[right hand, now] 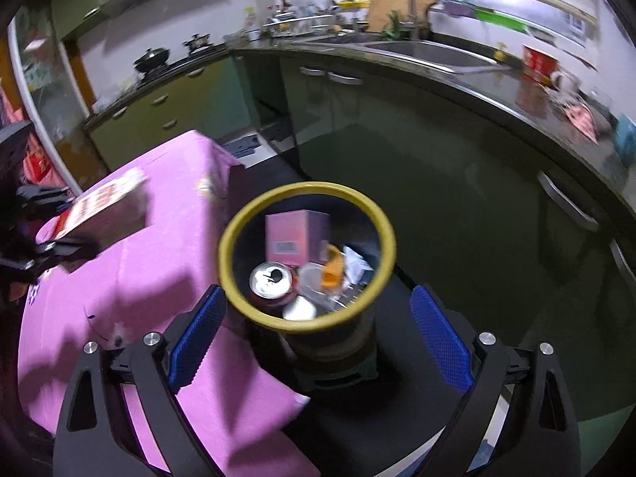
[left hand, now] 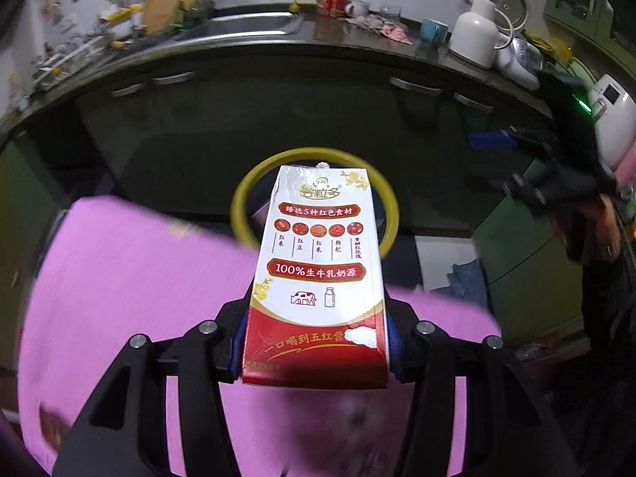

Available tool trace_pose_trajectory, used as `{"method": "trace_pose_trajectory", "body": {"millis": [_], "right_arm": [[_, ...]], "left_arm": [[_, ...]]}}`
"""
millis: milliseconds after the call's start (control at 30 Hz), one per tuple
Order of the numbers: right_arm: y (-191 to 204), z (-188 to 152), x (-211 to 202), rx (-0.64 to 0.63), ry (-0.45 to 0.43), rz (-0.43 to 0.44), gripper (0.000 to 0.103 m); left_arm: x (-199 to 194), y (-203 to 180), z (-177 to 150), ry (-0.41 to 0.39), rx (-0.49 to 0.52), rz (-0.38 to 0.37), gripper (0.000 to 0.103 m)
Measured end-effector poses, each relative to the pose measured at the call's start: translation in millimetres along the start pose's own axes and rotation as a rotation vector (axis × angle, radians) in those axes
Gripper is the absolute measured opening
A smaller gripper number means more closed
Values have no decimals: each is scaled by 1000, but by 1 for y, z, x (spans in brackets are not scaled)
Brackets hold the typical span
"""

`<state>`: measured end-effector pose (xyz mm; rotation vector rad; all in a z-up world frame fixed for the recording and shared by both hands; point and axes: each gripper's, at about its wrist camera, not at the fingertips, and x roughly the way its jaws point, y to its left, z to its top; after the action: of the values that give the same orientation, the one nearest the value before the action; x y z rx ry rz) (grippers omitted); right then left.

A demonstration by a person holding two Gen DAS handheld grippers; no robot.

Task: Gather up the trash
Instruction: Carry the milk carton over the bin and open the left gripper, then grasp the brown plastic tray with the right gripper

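The left gripper (left hand: 316, 342) is gripping the milk carton (left hand: 318, 274) in its fingers, carrying it toward the yellow-rimmed bin (right hand: 307, 258) for dropping; the right gripper (right hand: 316, 334) is hovering open-fingered above that bin.

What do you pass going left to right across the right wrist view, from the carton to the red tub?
Milk carton held in the left gripper → pink tablecloth → yellow-rimmed trash bin → sink → red tub on the counter.

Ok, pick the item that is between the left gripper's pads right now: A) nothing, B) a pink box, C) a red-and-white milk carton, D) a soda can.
C: the left gripper has its blue pads pressed on both sides of the red-and-white milk carton.
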<state>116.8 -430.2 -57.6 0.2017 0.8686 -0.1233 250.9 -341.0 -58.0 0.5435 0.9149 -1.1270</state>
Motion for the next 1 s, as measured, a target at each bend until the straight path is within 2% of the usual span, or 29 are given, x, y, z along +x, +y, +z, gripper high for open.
{"method": "trace_pose_trajectory", "body": {"millis": [167,367,500,600,733,833,1000], "right_arm": [[-32,-15,-3,54,14,-12,94],[-60,-26,-3,101,27,-22,94],[-68,-30,-1,116,41,-24,94],[-69,-30,1,116,47,-21,94],[-62,-29,3,110,45,-12,94],[-48,-24,7,81,47,18,94],[1,-9,24,-23,76,78,94]], "left_arm": [[80,-16,57,94,-6,-35,50],[151,-25,87,164,-46,-22,51],[165,-22,91,135,-58,26,72],[151,-14,89,95,-118,6,89],[104,-4,65,-9,-210,-36,92],[53,6,24,-119,-282,-38,96],[-30,36,-71,-324,-452,43,96]]}}
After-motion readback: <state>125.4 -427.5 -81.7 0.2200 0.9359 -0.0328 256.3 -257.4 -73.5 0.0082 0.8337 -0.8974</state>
